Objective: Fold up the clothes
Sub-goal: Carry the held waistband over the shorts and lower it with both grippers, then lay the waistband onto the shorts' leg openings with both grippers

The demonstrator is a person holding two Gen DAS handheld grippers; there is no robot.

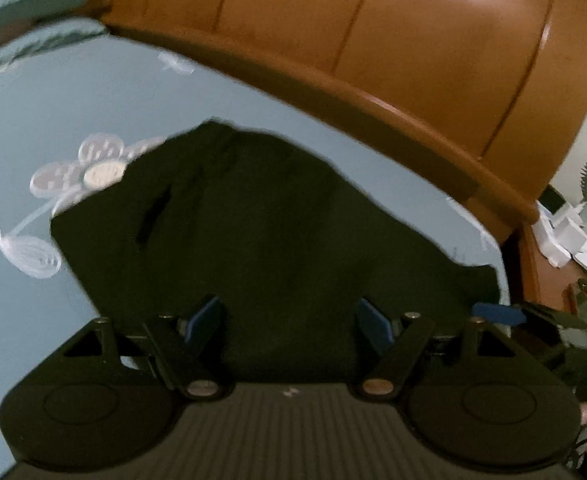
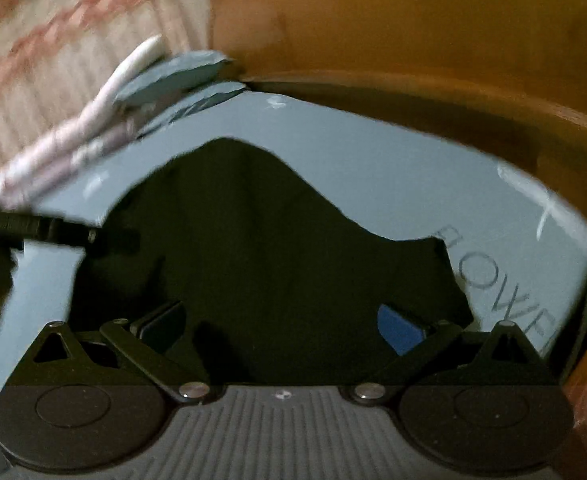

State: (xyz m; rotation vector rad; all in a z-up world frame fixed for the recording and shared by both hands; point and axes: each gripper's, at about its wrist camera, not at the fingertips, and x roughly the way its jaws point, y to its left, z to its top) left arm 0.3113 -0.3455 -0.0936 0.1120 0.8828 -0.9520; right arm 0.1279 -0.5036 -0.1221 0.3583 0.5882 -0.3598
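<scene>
2 grippers hang over a dark garment (image 1: 277,216) spread on a light blue floral bedsheet (image 1: 25,112). Left gripper (image 1: 289,320) stands wide, pads empty; right gripper (image 2: 283,322) likewise gapes, clamping nothing. Beyond the sheet rises a brown wooden headboard (image 1: 373,20), pillows (image 2: 173,76) stacked nearby.

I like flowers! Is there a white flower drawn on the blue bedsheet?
Yes, a white flower is stitched on the light blue bedsheet, beside the dark garment.
</scene>
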